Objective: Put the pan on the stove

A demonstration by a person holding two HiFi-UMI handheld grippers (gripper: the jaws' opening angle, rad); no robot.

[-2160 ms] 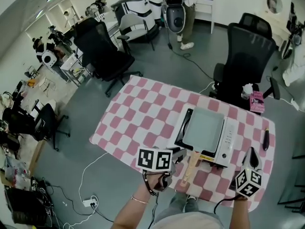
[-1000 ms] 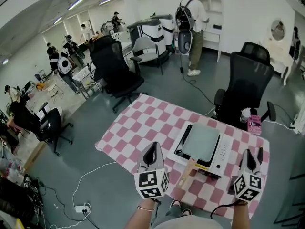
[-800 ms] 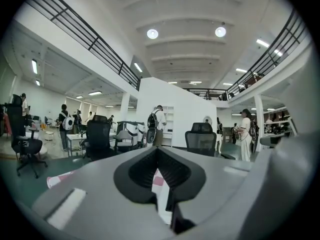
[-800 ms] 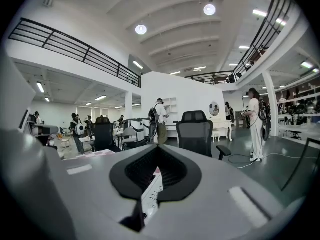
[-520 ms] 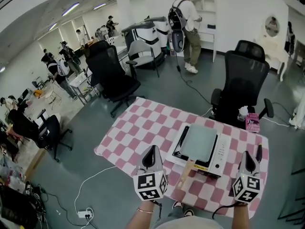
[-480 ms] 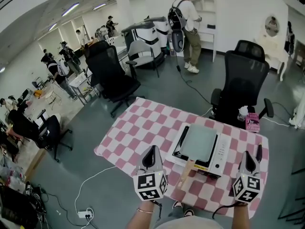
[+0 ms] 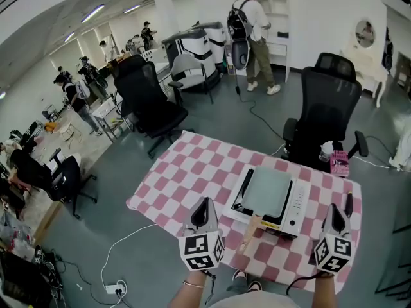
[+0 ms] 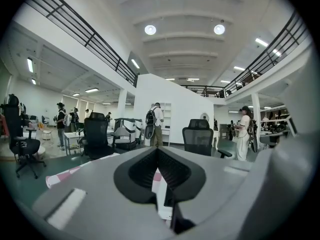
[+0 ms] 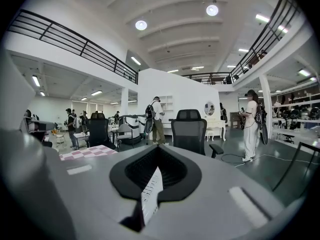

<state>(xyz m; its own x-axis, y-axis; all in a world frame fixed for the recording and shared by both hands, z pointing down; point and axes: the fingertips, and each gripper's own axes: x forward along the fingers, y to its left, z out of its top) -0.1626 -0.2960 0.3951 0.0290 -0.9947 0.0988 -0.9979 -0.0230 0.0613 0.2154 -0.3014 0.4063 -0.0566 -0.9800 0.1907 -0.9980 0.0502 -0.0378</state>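
A square grey pan (image 7: 266,190) sits on the white stove (image 7: 299,204), on the pink-checked table (image 7: 186,165). Its wooden handle (image 7: 250,231) points toward me. My left gripper (image 7: 204,202) stands upright at the table's near edge, left of the handle and apart from it. It is shut and holds nothing. My right gripper (image 7: 333,208) is upright to the right of the stove, also shut and empty. In the left gripper view the left gripper (image 8: 157,149) points out over the room. In the right gripper view the right gripper (image 9: 157,147) does the same.
A black office chair (image 7: 327,117) stands behind the table with a pink box (image 7: 339,163) on its seat. A thin black object (image 7: 349,204) lies at the table's right edge. Another black chair (image 7: 148,101) is at the left. Cables and a power strip (image 7: 112,278) lie on the floor.
Two seconds ago both grippers were low by the pan's handle. Since then they have risen and stand upright, away from it. In the last half second nothing has moved.
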